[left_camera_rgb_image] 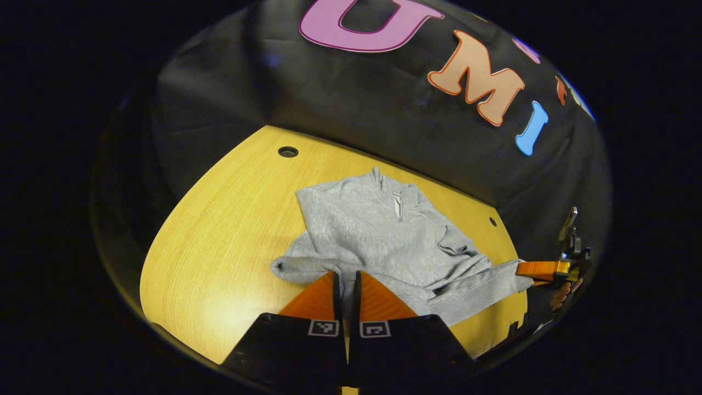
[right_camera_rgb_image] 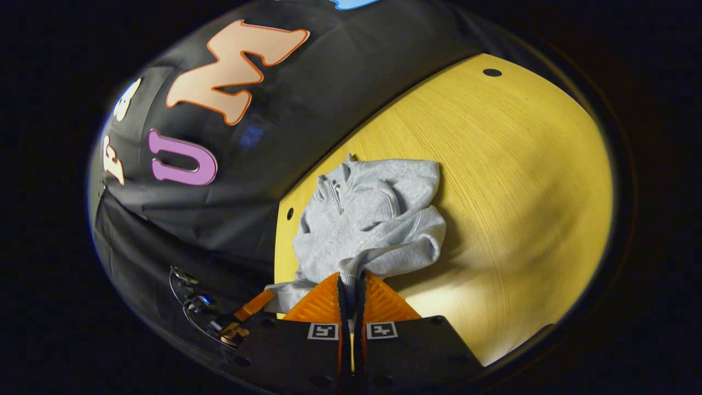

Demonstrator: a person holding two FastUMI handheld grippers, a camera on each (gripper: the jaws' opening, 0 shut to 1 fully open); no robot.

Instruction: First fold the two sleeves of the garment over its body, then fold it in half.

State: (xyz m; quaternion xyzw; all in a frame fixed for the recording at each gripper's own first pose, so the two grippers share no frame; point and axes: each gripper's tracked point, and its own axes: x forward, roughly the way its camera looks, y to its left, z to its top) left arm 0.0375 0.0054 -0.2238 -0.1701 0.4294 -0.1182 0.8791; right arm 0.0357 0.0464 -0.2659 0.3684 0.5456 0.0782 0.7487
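Grey quarter-zip pullover [left_camera_rgb_image: 384,236] lies mid-table [left_camera_rgb_image: 219,247], both sleeves crossed; left gripper [left_camera_rgb_image: 345,280] and right gripper [right_camera_rgb_image: 351,280] each pinch hem at 6 o'clock; thin grip may slip mid-fold.

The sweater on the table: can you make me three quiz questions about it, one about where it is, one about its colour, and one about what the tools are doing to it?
1. Where does the sweater lie?
A. On the yellow wooden table
B. On the floor
C. On a chair

2. What colour is the sweater?
A. Red
B. Grey
C. Green

3. What is the left tool doing?
A. Hanging wide open above the table
B. Pinching the sweater's cloth with its fingers closed
C. Holding a cup

Answers:
1 A, the cloth is spread on the wood grain.
2 B, it is pale grey in both views.
3 B, grey fabric sits in the narrow slit between its fingers; the right tool pinches cloth likewise.
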